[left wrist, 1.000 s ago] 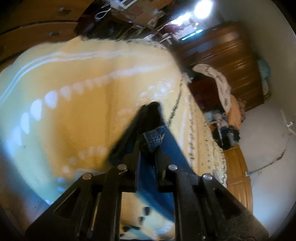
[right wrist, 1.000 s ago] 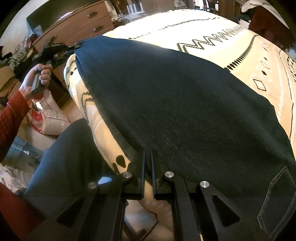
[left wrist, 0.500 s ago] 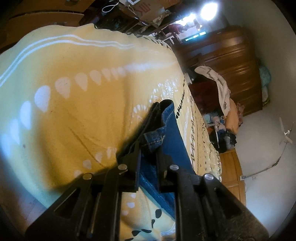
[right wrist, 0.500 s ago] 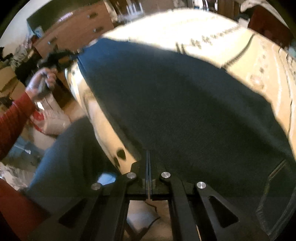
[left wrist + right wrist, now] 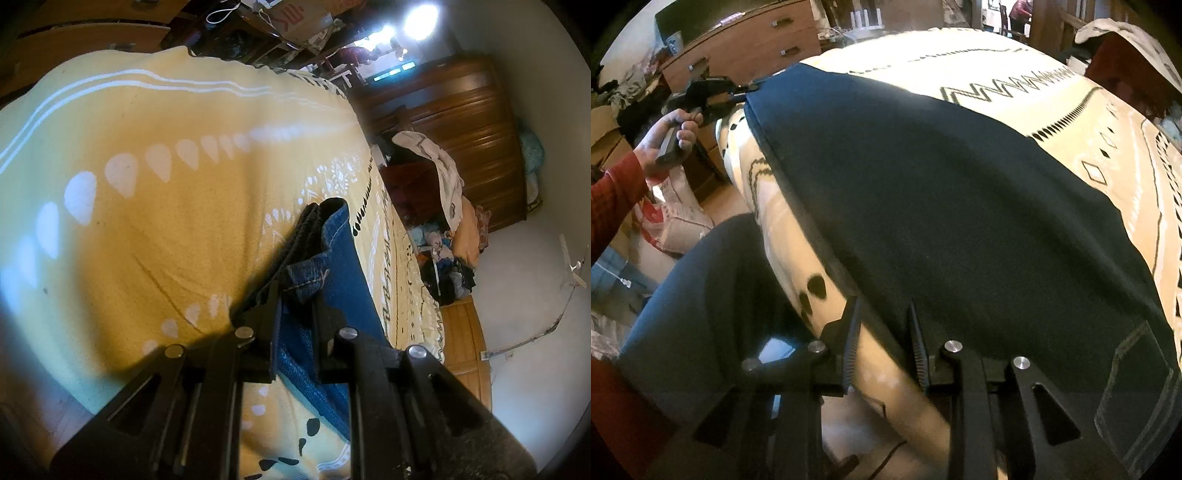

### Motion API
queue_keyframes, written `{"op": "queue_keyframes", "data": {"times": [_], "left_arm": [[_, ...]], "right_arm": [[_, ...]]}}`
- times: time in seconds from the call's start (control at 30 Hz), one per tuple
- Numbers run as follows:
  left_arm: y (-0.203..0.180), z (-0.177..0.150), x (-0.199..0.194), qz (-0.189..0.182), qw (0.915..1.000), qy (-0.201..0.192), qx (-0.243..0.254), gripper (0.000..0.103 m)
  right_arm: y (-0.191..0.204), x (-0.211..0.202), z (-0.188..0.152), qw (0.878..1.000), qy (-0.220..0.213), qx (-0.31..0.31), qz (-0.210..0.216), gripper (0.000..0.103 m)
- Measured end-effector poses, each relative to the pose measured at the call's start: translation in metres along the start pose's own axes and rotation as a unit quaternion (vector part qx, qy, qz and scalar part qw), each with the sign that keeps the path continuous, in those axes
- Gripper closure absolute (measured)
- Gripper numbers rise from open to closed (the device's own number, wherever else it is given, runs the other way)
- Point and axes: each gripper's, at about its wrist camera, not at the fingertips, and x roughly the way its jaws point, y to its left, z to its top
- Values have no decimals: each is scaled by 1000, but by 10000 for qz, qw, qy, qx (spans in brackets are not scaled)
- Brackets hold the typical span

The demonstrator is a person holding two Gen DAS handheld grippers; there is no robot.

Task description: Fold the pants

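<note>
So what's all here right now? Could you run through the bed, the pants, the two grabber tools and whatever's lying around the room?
Surface: bed with a yellow patterned blanket.
Job's things: dark blue pants spread flat across the blanket, a back pocket showing at one end.
Clutter: heap of clothes on the floor, white cloth draped over furniture, printed sacks beside the bed.
Grippers: left gripper shut on the pants' hem end; right gripper open at the pants' near edge, gripping nothing.
Cables: white cord on the far furniture.
Surroundings: wooden wardrobe, chest of drawers, bright ceiling light.
</note>
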Motion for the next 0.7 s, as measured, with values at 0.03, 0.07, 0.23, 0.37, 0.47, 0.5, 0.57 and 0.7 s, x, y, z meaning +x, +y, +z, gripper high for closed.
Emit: {"op": "queue_keyframes", "data": {"times": [0.03,0.07,0.23,0.37,0.47,0.5,0.57,0.7], "left_arm": [[-1,-1,0,9,10000,-5,3,88],[-1,-1,0,17,10000,-7,6,88],[-2,-1,-1,17,10000,13,25,88],[-2,-2,-1,9,10000,16,8,88],[-2,-2,-1,-7,10000,30,20,88],[-2,-2,-1,-20,10000,29,17,88],[0,-2,0,-67,10000,10,-26,88],[2,-2,0,-84,10000,8,-31,88]], "right_arm": [[2,4,2,10000,11,-38,-44,74],[3,8,3,9999,26,-100,-94,74],[7,15,4,9995,140,-237,-123,87],[4,4,5,10000,6,-75,-54,95],[6,-13,5,9999,-128,-97,-10,96],[6,-15,5,9999,-109,-84,36,96],[6,-7,3,9999,15,-73,90,96],[8,14,-3,9996,236,-70,139,96]]}}
